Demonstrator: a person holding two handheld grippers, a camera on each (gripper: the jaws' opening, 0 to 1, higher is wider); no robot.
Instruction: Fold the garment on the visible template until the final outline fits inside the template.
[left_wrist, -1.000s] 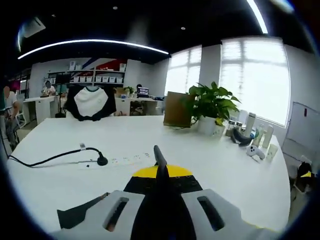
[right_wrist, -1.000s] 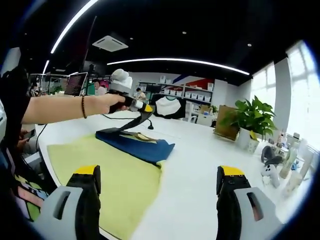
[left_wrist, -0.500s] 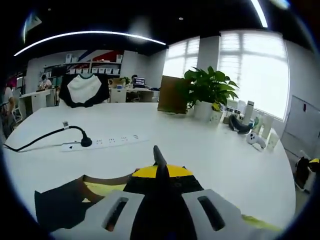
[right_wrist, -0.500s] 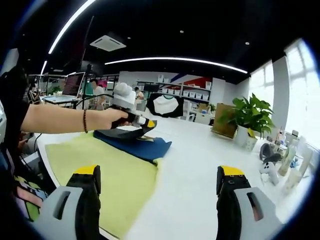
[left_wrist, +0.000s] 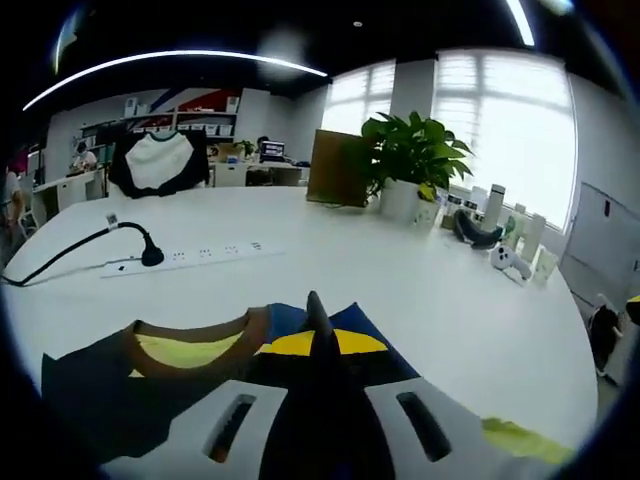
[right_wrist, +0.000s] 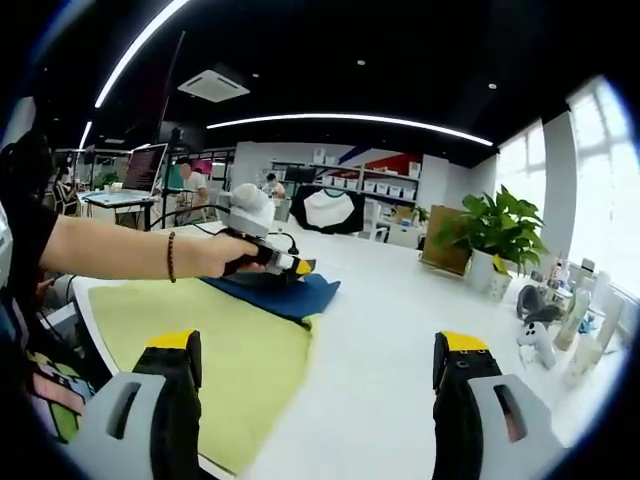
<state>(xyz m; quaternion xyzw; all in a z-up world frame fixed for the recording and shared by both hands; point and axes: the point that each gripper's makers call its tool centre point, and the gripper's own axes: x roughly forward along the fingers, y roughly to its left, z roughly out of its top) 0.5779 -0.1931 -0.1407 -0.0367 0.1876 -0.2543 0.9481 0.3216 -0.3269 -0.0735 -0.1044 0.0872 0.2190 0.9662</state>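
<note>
Left gripper view: left gripper clenched on a fold of the navy garment, brown collar and yellow lining showing, low over the white table; power strip and potted plant beyond.

Right gripper view: right gripper released and empty, hanging apart from the work; garment bunched at the far edge of the yellow-green template, pinched there by the left gripper. Judged mid-fold: cloth gathered small, not yet laid flat inside the template outline.
</note>
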